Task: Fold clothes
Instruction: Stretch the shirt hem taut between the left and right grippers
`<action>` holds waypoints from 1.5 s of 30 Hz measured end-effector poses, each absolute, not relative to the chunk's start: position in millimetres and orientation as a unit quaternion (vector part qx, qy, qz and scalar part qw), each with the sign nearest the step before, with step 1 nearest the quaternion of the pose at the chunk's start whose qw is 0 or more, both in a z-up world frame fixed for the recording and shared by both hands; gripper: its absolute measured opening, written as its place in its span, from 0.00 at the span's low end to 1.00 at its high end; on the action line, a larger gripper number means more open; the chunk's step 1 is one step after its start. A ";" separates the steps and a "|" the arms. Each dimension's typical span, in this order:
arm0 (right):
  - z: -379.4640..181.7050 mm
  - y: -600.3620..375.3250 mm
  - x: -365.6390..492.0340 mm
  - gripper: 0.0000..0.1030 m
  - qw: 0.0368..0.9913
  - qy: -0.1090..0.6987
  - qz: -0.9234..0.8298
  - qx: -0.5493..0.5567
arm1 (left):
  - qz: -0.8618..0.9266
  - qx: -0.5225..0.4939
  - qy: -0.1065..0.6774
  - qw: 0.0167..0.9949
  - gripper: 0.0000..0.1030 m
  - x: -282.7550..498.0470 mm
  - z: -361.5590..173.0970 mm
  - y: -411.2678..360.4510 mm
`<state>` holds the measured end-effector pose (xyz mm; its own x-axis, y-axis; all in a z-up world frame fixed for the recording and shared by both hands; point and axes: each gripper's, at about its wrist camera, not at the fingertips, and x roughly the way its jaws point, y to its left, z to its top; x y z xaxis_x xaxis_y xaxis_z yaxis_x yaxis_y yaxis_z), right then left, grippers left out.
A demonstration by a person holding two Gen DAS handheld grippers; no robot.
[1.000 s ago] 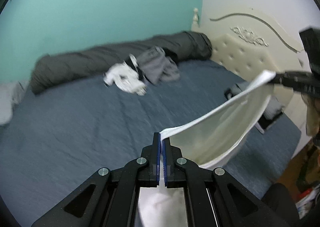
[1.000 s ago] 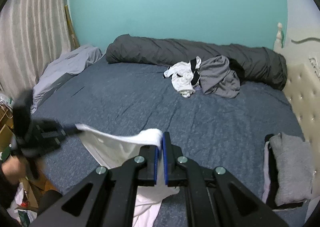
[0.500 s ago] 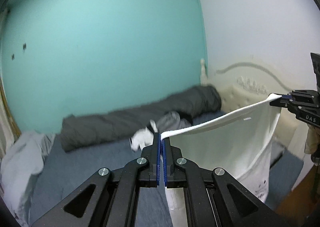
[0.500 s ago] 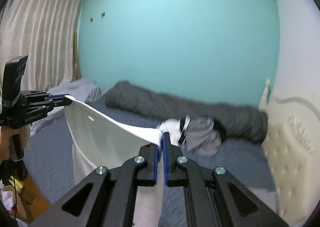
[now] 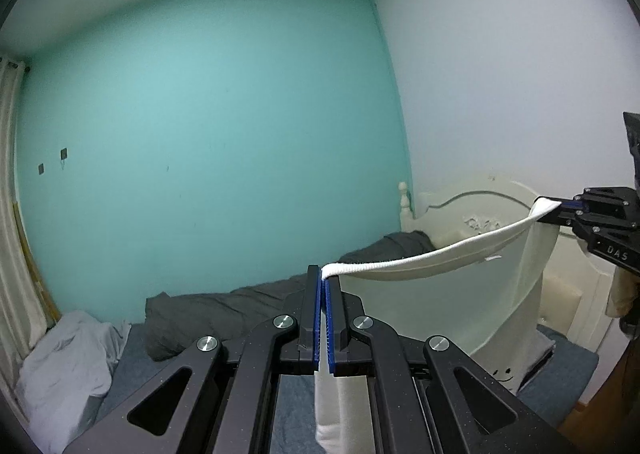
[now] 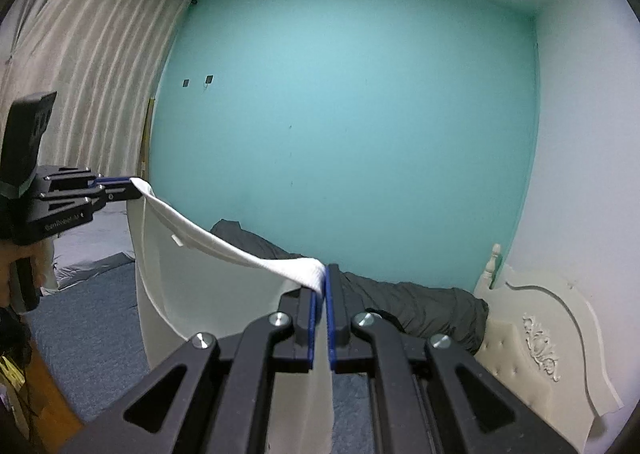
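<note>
A white garment (image 5: 504, 286) hangs in the air above the bed, stretched by its ribbed top edge between both grippers. My left gripper (image 5: 323, 278) is shut on one end of that edge, and cloth trails down under its fingers. My right gripper (image 6: 322, 274) is shut on the other end of the white garment (image 6: 188, 294). Each gripper shows in the other's view: the right gripper (image 5: 560, 207) at the far right, the left gripper (image 6: 132, 185) at the far left, held by a hand. The garment's body drapes below, lower hem hidden.
A blue bed (image 6: 92, 314) lies below. A rolled dark grey duvet (image 5: 224, 314) runs along the teal wall. A light grey sheet (image 5: 64, 366) is bunched at the left. A cream headboard (image 6: 548, 326) stands to the right, curtains (image 6: 80, 73) to the left.
Both grippers have risen high with the white garment, lifting it off the bed. The views have tilted up from the bed surface toward the walls, and the garment now hangs spread out.
</note>
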<state>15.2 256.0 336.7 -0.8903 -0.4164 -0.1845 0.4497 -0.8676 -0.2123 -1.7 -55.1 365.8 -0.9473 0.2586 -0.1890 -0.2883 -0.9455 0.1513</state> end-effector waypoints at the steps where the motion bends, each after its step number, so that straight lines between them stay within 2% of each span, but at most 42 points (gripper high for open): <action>1: 338.1 257.5 18.3 0.04 0.225 0.124 -0.964 0.064 | 0.983 -0.081 0.091 0.138 0.01 3.5 367.6 -55.2; 13: 363.1 256.5 47.6 0.04 0.229 0.124 -0.965 0.042 | 0.985 -0.069 0.089 0.128 0.01 27.6 383.1 -59.5; 23: 341.3 245.6 19.1 0.04 0.230 0.119 -0.962 0.086 | 0.981 -0.112 0.084 0.136 0.01 -2.3 345.7 -59.3; 29: 284.0 224.7 -44.2 0.04 0.227 0.122 -0.954 0.152 | 0.974 -0.168 0.070 0.138 0.01 -54.0 275.9 -60.4; 36: 177.4 195.2 -148.5 0.04 0.226 0.116 -0.938 0.236 | 0.958 -0.247 0.055 0.131 0.01 -153.4 173.2 -59.4; 45: 40.4 164.5 -295.8 0.04 0.227 0.119 -0.912 0.321 | 0.932 -0.342 0.029 0.117 0.01 -303.9 15.9 -73.1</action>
